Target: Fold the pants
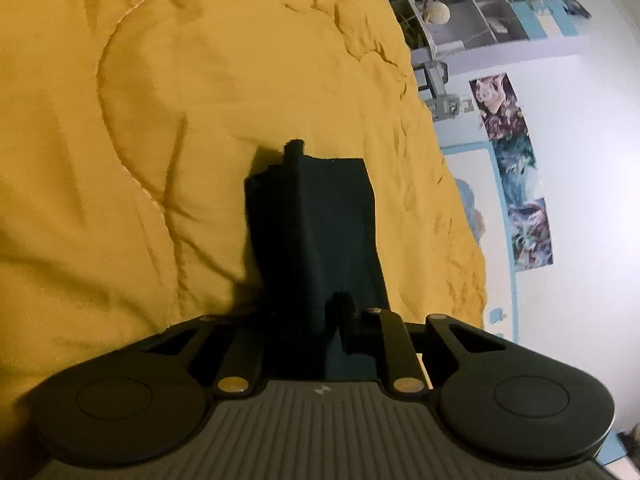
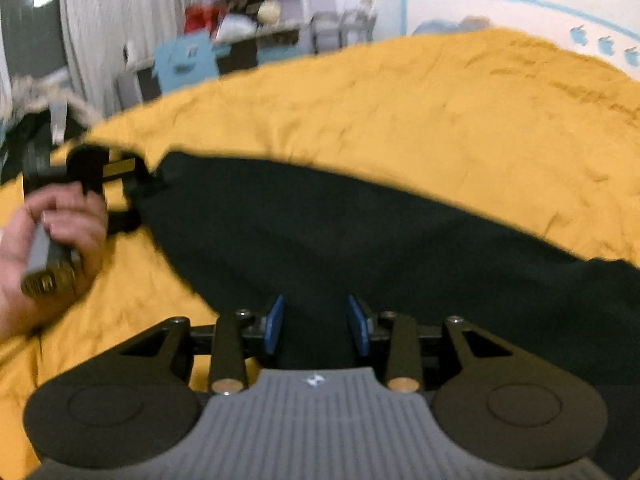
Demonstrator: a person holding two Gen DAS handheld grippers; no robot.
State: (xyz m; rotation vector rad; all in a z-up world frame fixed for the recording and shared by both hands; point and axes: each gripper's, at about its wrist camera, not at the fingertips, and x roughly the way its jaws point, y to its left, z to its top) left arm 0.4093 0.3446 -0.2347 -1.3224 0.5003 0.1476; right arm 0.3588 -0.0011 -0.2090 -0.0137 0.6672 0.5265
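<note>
Dark fabric: the pants (image 2: 360, 232) lie in a long band across the yellow bed cover, running from its left edge toward the right one; colour reads black or very dark green.
Pants, left end: lifted off the cover, hanging from the left hand-held gripper (image 2: 132, 188) near the bed's left edge.
Pants, near side: the cloth passes under and between the fingers of the right hand-held gripper (image 2: 316, 324).
Left hand-held gripper: clamped on a fold of the pants (image 1: 320, 232); in its own view the cloth fills the space between the fingers and drapes forward over the left hand-held gripper (image 1: 316, 312).
Right hand-held gripper: blue pads (image 2: 275, 324) stand apart with dark cloth between them; they do not press on it.
Hand (image 2: 60, 232): wraps the left tool's grey handle, above the cover's left edge.
Bed cover (image 2: 440, 112): mustard quilt, creased, covering the whole bed (image 1: 140, 120).
Beyond the bed: shelves (image 1: 472, 8) with clutter, a white wall with posters (image 1: 516, 176), pale curtain (image 2: 96, 40).
</note>
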